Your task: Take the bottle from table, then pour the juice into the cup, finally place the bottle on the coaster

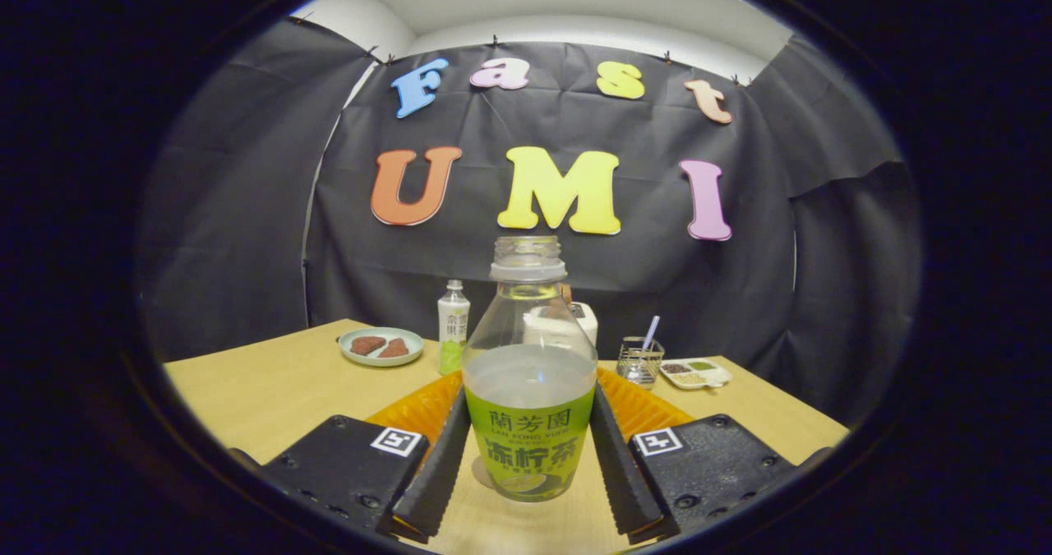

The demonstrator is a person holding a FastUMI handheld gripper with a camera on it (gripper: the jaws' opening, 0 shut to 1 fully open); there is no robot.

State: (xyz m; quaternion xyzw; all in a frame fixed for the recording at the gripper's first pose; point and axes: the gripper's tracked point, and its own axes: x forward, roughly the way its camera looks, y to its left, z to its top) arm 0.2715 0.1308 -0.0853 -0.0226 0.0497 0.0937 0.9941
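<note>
- My gripper (526, 448) was closed on the bottle (528, 390), a finger pressing each side of its green label, low in the middle of the frame.
- The bottle stood upright and uncapped, partly filled, over the counter (271, 390).
- An orange coaster (419, 407) lay just behind it.
- Right of centre, farther back, stood a glass cup (639, 361) holding a straw.

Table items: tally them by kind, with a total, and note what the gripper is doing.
Bottles: 2, one uncapped, pressed between both fingers of the gripper, and a small one beyond.
Plates: 2, a round one and a white tray.
Coaster: 1, orange, behind the held bottle.
Glass cup: 1, with a straw.
Total: 6
</note>
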